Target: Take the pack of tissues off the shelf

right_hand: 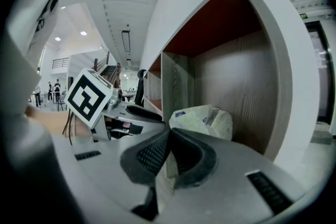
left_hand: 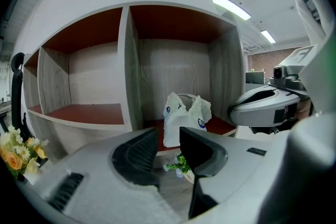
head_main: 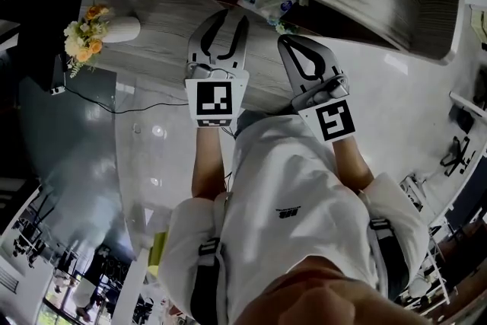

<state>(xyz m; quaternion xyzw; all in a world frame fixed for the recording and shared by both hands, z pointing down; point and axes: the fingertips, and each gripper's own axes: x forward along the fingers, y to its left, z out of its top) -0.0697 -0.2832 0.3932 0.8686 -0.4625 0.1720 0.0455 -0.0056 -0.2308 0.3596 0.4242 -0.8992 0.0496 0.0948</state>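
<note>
The pack of tissues [left_hand: 184, 119] is a white crumpled wrapper with blue round marks. It stands on the red floor of the shelf's [left_hand: 126, 71] right compartment, by the divider. My left gripper [left_hand: 169, 138] is open in front of it, short of the pack, with nothing between its pads. In the right gripper view the pack [right_hand: 206, 119] lies ahead against the wood wall, and my right gripper [right_hand: 169, 136] is shut and empty, its tips touching. In the head view the left gripper [head_main: 222, 27] and right gripper [head_main: 298, 49] both point at the shelf, side by side.
A white vase of yellow flowers [head_main: 97, 30] lies on the grey wood top to the left, its flowers [left_hand: 16, 152] also at the left gripper view's edge. A small green sprig [left_hand: 177, 165] lies below the left jaws. The left compartment [left_hand: 84, 86] holds nothing.
</note>
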